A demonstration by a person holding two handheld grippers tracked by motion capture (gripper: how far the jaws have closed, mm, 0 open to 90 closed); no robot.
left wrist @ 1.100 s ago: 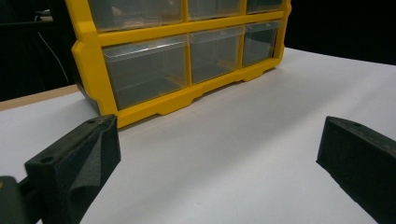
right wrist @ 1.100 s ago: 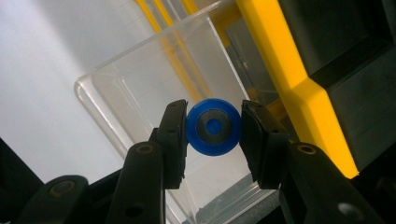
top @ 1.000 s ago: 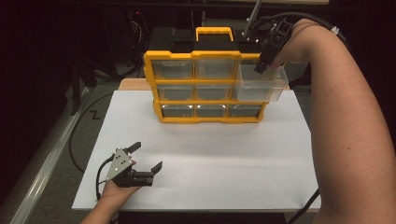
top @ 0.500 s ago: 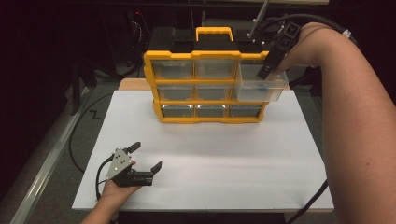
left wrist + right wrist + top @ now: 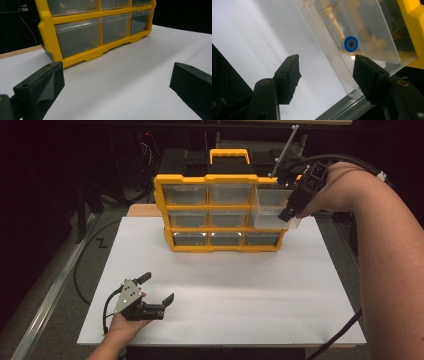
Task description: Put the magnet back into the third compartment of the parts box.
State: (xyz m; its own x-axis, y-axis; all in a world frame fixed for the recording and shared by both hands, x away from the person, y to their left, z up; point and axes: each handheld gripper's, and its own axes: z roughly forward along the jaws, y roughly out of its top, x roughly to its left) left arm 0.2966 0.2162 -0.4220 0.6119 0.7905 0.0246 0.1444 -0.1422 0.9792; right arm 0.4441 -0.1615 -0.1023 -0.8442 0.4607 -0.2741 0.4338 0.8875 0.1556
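From above, high view: R gripper (image 5: 291, 215) sits at the front lip of the clear drawer (image 5: 272, 209), top-right slot of the yellow organizer (image 5: 210, 180). Drawer is pulled partway out toward the person, rest of the drawers look pushed in. R jaws have just been opening; they stand apart w/ the drawer's front wall about between them, not clamped as far as I can see. L gripper (image 5: 157, 290) rests low on the white board (image 5: 225, 290), well apart from the organizer, jaws spread, nothing in them.

L gripper view: both black jaws wide, bare board between them, organizer's bottom row ahead and to the left. Idle.

R gripper view: jaws parted. Drawer front wall runs up between them, closer to the right-hand jaw; can't tell for sure if that pad touches the plastic, prob just beside it. Inside the drawer, ahead of the jaws, a small blue ring w/ grey centre (image 5: 351, 44) lies on the drawer floor.

Step, my read: grip on the drawer just let go after pulling it out. Next prob calls for lifting R gripper over the lip, then down into the drawer w/ jaws either side of the ring. Tight space, clear walls close.
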